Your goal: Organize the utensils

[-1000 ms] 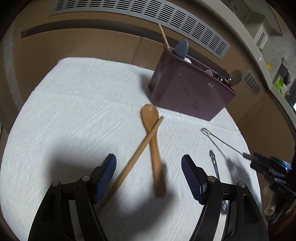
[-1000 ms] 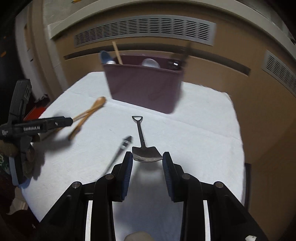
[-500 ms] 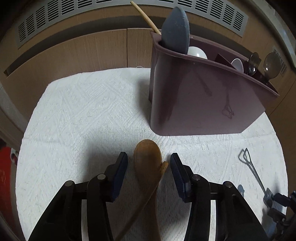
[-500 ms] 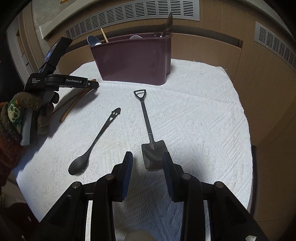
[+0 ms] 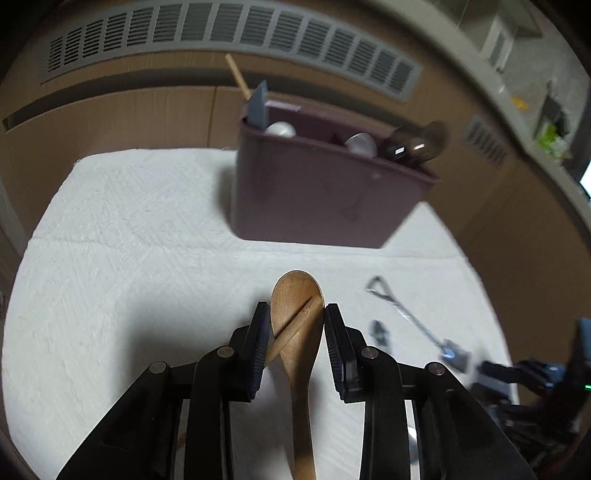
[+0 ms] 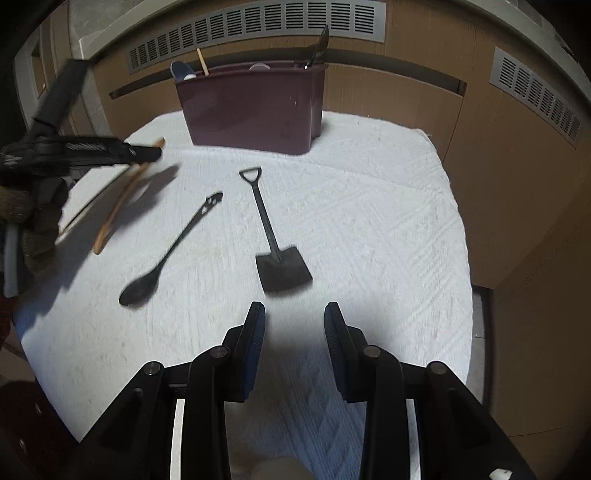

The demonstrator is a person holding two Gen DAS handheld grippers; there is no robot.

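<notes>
A wooden spoon and a thin wooden stick cross between the fingers of my left gripper. Its jaws are closing and the pads press the spoon's bowl from both sides. In the right wrist view the left gripper carries both pieces just above the cloth, over their shadow. My right gripper stands open with nothing between its fingers, just short of the blade of a shovel-shaped metal spoon. A black spoon lies to the left of it. The maroon utensil holder stands at the back.
A white textured cloth covers the round table, which drops off on every side. The holder has several utensils standing in it. Wooden panels with vent grilles rise behind. A person's gloved hand holds the left gripper.
The left jaws narrowed from wide open onto the spoon's bowl, and the gripper came forward and rose slightly. The right gripper drew back, so the shovel blade now lies ahead of its fingertips.
</notes>
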